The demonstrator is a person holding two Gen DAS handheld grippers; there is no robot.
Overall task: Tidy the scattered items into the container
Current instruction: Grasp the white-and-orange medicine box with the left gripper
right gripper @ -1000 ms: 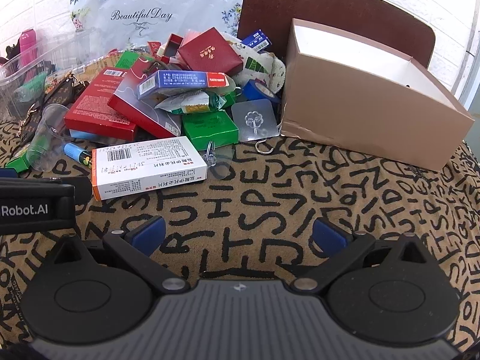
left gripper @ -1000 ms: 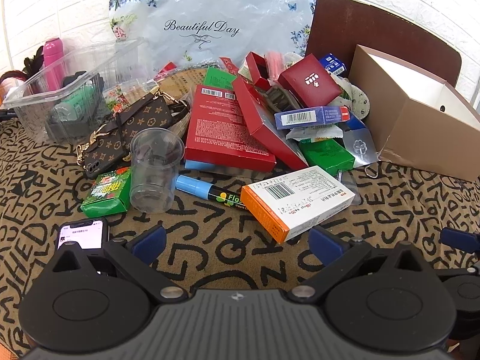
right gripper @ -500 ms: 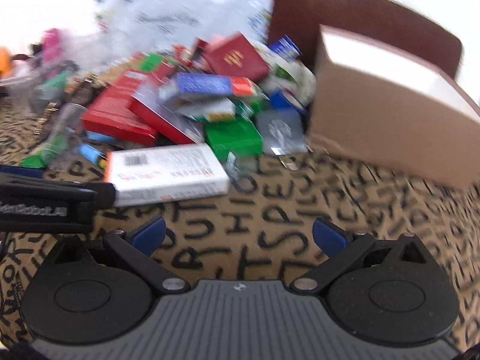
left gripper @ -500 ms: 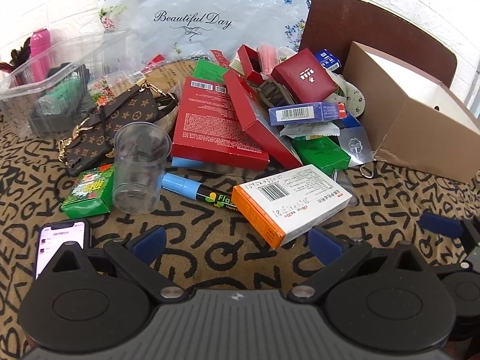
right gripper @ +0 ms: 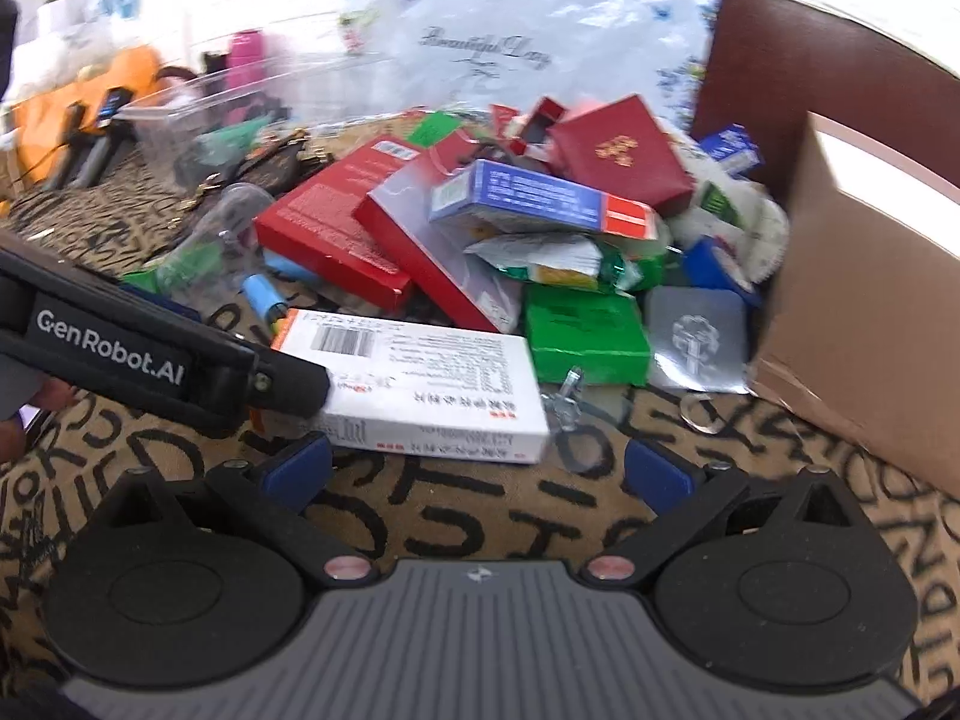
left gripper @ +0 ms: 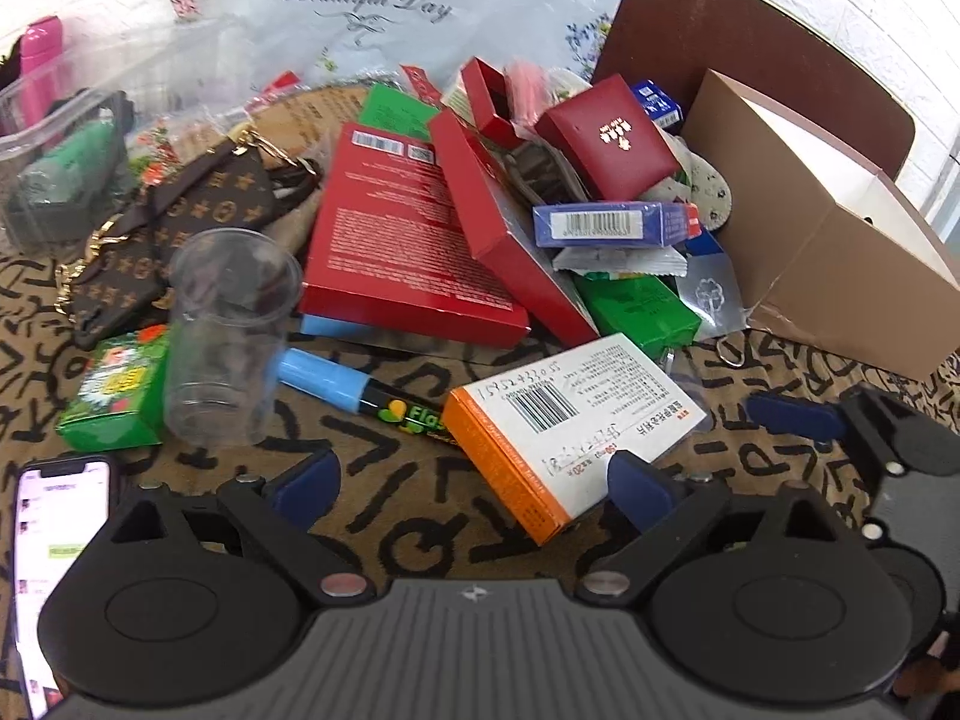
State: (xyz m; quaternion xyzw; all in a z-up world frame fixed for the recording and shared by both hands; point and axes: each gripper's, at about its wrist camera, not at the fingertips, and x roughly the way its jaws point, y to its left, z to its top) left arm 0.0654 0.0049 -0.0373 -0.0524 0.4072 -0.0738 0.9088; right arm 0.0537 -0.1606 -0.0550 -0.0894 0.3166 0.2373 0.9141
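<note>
Left wrist view is showing the left gripper (left gripper: 471, 486) with its 2 blue-padded fingers spread apart, gripping nothing and hovering over the letter-patterned cloth (left gripper: 384, 516). Just ahead, the white and orange box (left gripper: 570, 420) is lying flat on the cloth, its near orange end sitting between the finger tips without clearly touching either. A blue marker (left gripper: 360, 390) is lying beside it, one end reaching under the box's edge, and a clear plastic cup (left gripper: 228, 330) is standing upright at the marker's other end. Behind them a big red box (left gripper: 402, 240) is resting in the pile of cartons. The brown cardboard container (left gripper: 840, 228) is sitting at the far right, open, well apart from the white box.

Right wrist view is somewhat blurred, but the right gripper (right gripper: 477, 471) is also appearing spread apart and gripping nothing, with the white and orange box (right gripper: 420, 384) just in front of its fingers. The container (right gripper: 864, 312) is standing to its right.
</note>
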